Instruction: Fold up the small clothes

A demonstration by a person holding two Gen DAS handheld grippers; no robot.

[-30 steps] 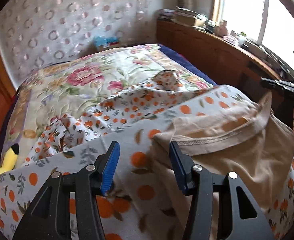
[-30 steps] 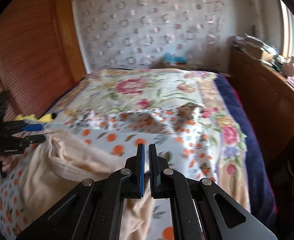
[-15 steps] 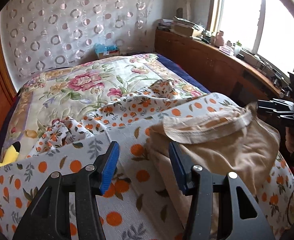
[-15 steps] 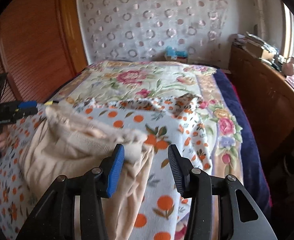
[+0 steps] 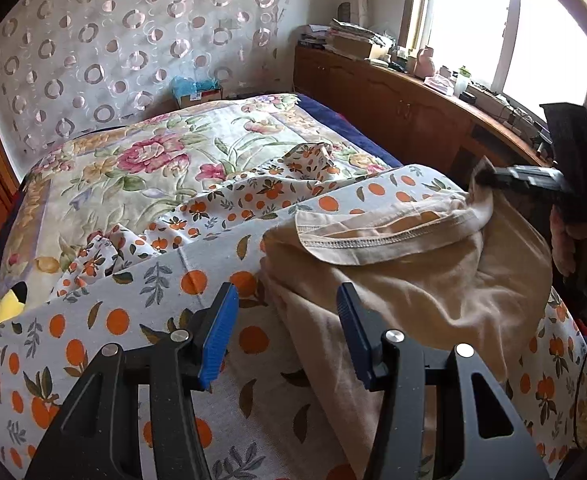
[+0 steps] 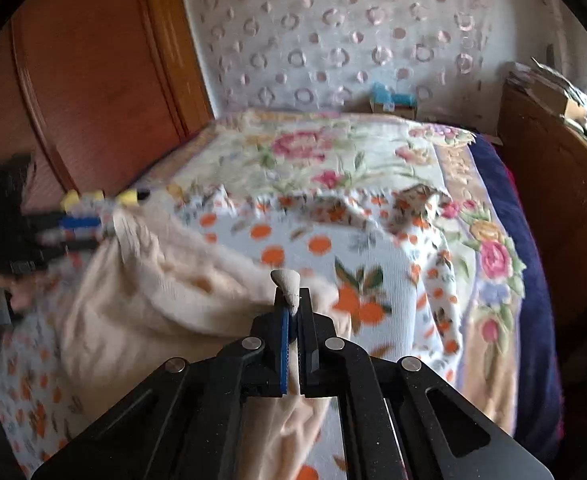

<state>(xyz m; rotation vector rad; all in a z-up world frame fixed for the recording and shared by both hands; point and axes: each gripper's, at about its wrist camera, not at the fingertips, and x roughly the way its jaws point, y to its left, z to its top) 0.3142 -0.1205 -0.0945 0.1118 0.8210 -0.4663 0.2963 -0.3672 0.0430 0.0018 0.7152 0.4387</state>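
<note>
Reopened, shifted, then snapped closed again — right gripper (image 6: 292,312) now pinching the beige garment (image 5: 413,280) at its right corner. Left gripper (image 5: 287,332) half open, empty, over the garment's near-left edge on the orange-print sheet (image 5: 133,320). Ready to fold.

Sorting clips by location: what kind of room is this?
A bedroom in a home, most likely. A bed with a floral quilt fills the middle, a wooden cabinet cluttered with household items runs under the window, and a wardrobe door stands alongside.
</note>
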